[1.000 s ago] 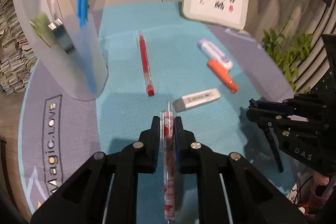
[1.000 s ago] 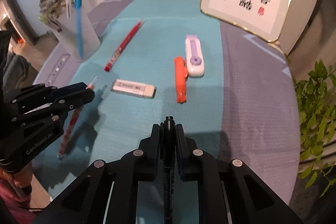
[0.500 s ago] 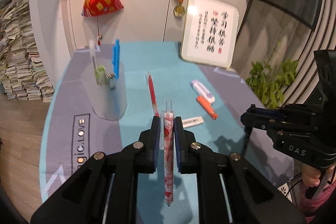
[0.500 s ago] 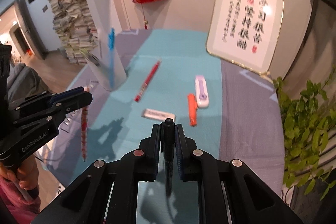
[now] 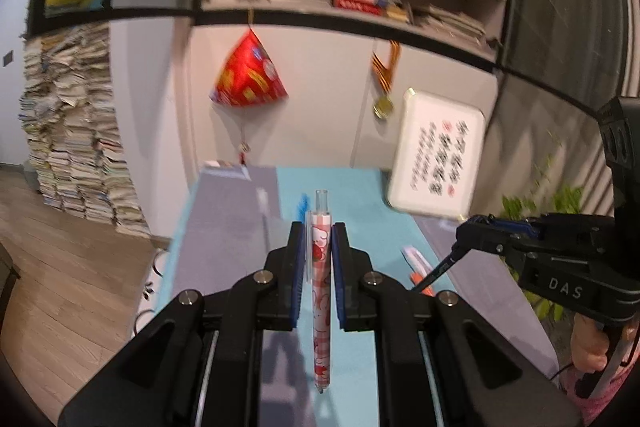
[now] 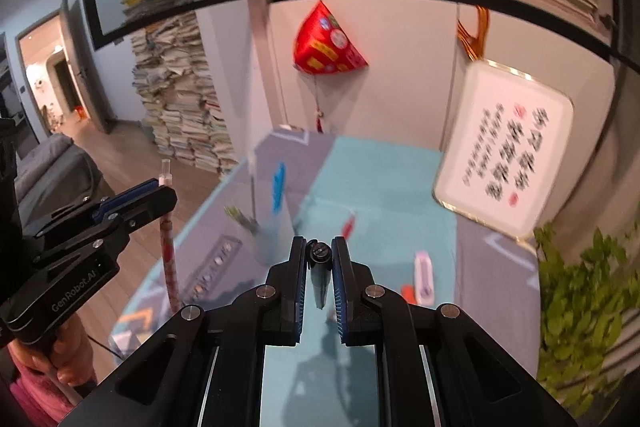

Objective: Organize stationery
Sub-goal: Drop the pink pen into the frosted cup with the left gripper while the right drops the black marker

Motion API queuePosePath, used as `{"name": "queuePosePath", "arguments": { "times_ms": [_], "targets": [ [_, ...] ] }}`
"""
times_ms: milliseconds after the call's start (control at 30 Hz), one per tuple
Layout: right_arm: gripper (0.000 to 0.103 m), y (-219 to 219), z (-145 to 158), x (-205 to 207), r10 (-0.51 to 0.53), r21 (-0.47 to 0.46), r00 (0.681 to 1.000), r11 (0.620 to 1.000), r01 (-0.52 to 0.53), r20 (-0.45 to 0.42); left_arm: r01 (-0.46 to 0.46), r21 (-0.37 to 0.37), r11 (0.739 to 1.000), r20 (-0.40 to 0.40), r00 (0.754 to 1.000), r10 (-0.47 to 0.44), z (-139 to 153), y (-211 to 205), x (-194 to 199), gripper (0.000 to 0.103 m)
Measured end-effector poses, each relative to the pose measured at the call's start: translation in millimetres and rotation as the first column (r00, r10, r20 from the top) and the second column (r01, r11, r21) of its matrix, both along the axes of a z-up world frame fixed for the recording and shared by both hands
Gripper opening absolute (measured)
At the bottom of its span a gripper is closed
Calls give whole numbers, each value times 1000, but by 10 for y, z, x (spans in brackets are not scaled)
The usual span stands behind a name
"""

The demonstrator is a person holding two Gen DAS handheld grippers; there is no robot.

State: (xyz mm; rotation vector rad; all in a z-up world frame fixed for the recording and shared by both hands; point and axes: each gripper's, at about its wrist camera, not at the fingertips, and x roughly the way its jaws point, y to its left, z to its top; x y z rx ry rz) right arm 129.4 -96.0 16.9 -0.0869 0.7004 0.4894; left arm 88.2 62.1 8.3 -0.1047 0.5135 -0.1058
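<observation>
My left gripper [image 5: 319, 227] is shut on a pink patterned pen [image 5: 321, 291] and holds it high above the table; the pen also shows in the right wrist view [image 6: 167, 243], hanging point down. My right gripper [image 6: 320, 241] is shut on a black pen [image 6: 320, 275]; the pen also shows in the left wrist view [image 5: 438, 269]. A frosted pen holder [image 6: 269, 235] with a blue pen [image 6: 278, 187] stands on the table's left side. A red pen [image 6: 347, 225], a white-purple correction tape [image 6: 424, 277] and an orange marker [image 6: 408, 293] lie on the teal mat.
A framed calligraphy board [image 6: 506, 155] leans at the table's back right. A green plant [image 6: 584, 303] stands to the right. Stacks of books [image 6: 180, 99] stand on the floor to the left. A red ornament [image 6: 326, 45] hangs from a shelf.
Both grippers have lifted and tilted upward with their pens, so the table has dropped low in both views and the shelf and wall fill the upper part.
</observation>
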Motion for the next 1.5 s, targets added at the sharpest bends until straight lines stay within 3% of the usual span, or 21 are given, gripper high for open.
{"name": "queuePosePath", "arguments": {
  "times_ms": [267,533,1067,1500],
  "targets": [
    [13,404,230,264,44,15,999,999,-44,9,-92,-32,995,68,993,94,222,307,340,11],
    [13,668,221,596,37,29,999,999,-37,-25,-135,-73,988,81,987,140,138,450,734,11],
    [13,929,-183,963,62,-9,992,998,-63,-114,-157,-145,977,-22,988,155,-360,590,1211,11],
    [13,1005,-497,987,78,-33,979,996,-86,-191,-129,-158,979,-78,990,118,-628,564,1164,12]
  ]
}}
